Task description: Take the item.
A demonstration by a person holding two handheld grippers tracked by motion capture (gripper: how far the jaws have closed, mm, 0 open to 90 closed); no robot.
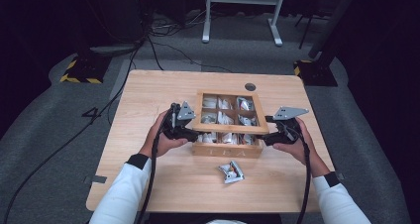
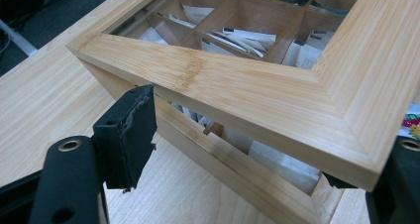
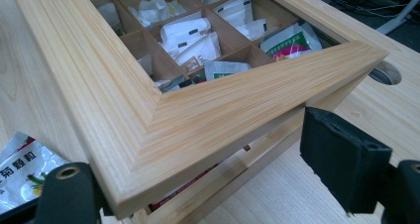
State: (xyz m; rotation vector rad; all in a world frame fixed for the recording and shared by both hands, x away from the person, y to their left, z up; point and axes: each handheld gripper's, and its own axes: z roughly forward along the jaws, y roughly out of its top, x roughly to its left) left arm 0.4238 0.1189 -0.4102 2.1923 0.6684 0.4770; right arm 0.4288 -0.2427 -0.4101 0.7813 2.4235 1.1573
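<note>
Bare table (image 1: 148, 92) flanks the box (image 1: 229, 150); a packet (image 1: 232, 172) lies before it.

- The counter (image 1: 148, 95) is light wood with rounded corners and a round hole near its far edge.
- A wooden compartment box (image 1: 225, 150) stands on it at the middle.
- A sachet (image 1: 232, 172) lies just before the box.

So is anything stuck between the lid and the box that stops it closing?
Nothing visible does. The lid hangs raised above the box, with both grippers' jaws around its front corners; the packets lie low in their compartments.
</note>
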